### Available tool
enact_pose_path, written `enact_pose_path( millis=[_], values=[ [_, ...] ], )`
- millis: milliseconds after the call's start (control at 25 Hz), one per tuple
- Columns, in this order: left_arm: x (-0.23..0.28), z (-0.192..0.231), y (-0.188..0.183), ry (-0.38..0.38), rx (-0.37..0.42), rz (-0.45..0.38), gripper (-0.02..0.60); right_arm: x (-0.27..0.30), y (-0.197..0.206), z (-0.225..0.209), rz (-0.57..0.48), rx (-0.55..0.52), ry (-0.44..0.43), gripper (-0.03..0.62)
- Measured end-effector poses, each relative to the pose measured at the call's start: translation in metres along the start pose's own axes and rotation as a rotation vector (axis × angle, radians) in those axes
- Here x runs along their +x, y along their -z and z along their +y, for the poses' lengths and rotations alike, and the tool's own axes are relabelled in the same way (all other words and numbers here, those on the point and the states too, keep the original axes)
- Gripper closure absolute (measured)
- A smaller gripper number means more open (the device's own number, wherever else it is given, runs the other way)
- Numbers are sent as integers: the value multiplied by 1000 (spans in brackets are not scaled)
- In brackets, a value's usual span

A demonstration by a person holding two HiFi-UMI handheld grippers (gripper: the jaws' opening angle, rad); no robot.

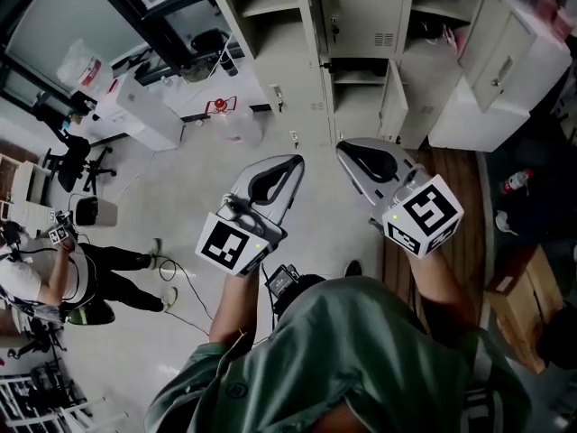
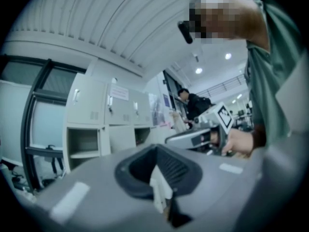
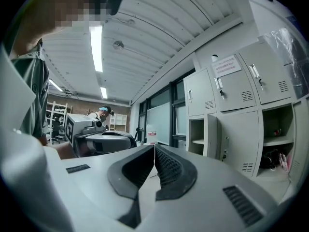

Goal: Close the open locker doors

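**Head view:** The left gripper [image 1: 290, 164] and right gripper [image 1: 348, 150] point at the locker bank [image 1: 361, 16] from well short of it, apparently lining up on an open door [image 1: 393, 97]. The frame edge cuts off the bank's far end.

**Left gripper view:** The jaws are pressed together on nothing, and a pale sliver between the pads is hard to identify. An open compartment [image 2: 82, 146] shows in the bank.

**Right gripper view:** The jaws are likewise closed and empty, with a locker door [image 3: 213, 135] standing ajar in the bank.

Beige lockers [image 1: 361, 7], lt grey floor [image 1: 180, 179]
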State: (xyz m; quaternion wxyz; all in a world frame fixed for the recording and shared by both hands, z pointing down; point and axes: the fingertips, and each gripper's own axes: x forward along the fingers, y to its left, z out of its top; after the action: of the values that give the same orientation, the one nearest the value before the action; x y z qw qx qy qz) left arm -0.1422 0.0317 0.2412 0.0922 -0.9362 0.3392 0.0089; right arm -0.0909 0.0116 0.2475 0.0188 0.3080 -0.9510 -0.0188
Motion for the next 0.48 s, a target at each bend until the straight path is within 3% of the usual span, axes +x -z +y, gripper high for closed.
enact_pose_path(
  millis=[480],
  values=[
    [41, 52, 19, 4, -24, 25, 580, 43, 9, -60, 22, 26, 9, 588]
  ],
)
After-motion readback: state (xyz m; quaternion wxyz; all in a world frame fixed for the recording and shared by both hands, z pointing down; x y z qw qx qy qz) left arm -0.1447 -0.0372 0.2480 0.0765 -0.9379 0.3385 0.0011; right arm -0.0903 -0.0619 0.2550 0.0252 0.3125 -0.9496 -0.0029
